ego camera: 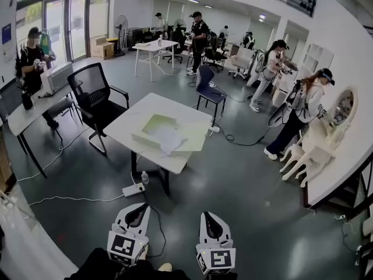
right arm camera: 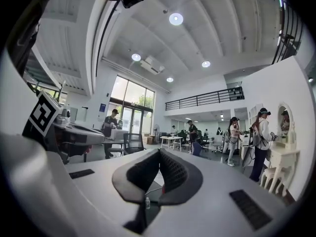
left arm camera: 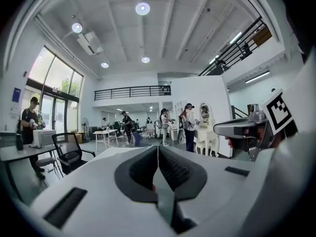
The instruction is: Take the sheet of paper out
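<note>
Left gripper [ego camera: 137, 210] and right gripper [ego camera: 210, 217]: held side by side, near level, jaws pressed together; sheet of paper [ego camera: 169, 139] lay well ahead.

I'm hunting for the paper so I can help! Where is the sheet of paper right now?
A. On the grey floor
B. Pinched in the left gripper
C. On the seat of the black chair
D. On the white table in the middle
D: the sheet of paper lies on the white table, in a flat open box, while the left gripper is shut on nothing.
</note>
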`<state>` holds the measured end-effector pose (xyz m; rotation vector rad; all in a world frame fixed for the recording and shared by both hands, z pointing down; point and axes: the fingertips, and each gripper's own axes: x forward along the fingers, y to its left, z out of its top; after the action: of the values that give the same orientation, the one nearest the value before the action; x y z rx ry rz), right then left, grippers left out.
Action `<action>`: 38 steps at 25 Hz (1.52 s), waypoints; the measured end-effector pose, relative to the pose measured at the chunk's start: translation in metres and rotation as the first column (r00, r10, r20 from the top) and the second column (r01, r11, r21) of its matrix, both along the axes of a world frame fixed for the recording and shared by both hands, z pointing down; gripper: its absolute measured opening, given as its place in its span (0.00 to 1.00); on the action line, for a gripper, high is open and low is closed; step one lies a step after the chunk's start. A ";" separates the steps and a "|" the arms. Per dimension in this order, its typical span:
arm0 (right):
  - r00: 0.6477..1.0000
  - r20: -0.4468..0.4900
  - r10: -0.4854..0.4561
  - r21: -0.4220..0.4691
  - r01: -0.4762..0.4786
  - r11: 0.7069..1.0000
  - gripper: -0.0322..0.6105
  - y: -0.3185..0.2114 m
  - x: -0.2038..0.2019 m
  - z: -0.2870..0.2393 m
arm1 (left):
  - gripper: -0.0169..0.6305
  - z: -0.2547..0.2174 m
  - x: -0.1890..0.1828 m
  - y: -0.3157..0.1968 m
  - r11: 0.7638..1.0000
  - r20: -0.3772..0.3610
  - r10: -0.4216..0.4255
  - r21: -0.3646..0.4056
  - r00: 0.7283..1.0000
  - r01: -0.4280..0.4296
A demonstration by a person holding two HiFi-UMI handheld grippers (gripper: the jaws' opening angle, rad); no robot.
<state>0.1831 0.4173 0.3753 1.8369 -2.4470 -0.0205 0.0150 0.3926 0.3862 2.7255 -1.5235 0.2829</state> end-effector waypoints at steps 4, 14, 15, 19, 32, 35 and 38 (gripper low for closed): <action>0.999 0.009 -0.044 -0.002 0.044 0.999 0.07 0.007 -0.013 0.005 | 0.07 0.003 -0.012 0.015 0.999 -0.005 -0.038 -0.009 0.999 0.038; 0.995 0.032 -0.095 0.029 0.094 0.995 0.08 -0.005 -0.029 0.001 | 0.07 -0.012 -0.019 0.005 0.996 0.012 -0.086 0.034 0.996 0.086; 0.995 0.032 -0.098 0.030 0.097 0.995 0.07 -0.009 -0.031 0.001 | 0.07 -0.011 -0.021 0.002 0.995 0.013 -0.089 0.033 0.996 0.089; 0.994 0.027 -0.106 0.021 0.105 0.994 0.07 -0.030 -0.039 0.005 | 0.07 -0.006 -0.034 -0.017 0.994 0.014 -0.105 0.019 0.994 0.105; 0.997 0.025 -0.070 0.004 0.070 0.998 0.08 -0.178 -0.109 0.012 | 0.07 0.007 -0.113 -0.164 0.996 0.007 -0.094 -0.002 0.996 0.094; 0.998 0.023 -0.057 0.000 0.057 0.998 0.07 -0.220 -0.136 0.008 | 0.07 0.003 -0.138 -0.208 0.997 0.009 -0.071 -0.004 0.997 0.071; 0.999 0.019 -0.039 0.000 0.039 0.999 0.08 -0.255 -0.159 0.005 | 0.07 -0.003 -0.159 -0.250 0.998 -0.008 -0.055 0.024 0.998 0.056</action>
<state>0.0243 0.1621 0.3802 1.7972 -2.4945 -0.0049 -0.1439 0.1429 0.3829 2.6937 -1.6081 0.2545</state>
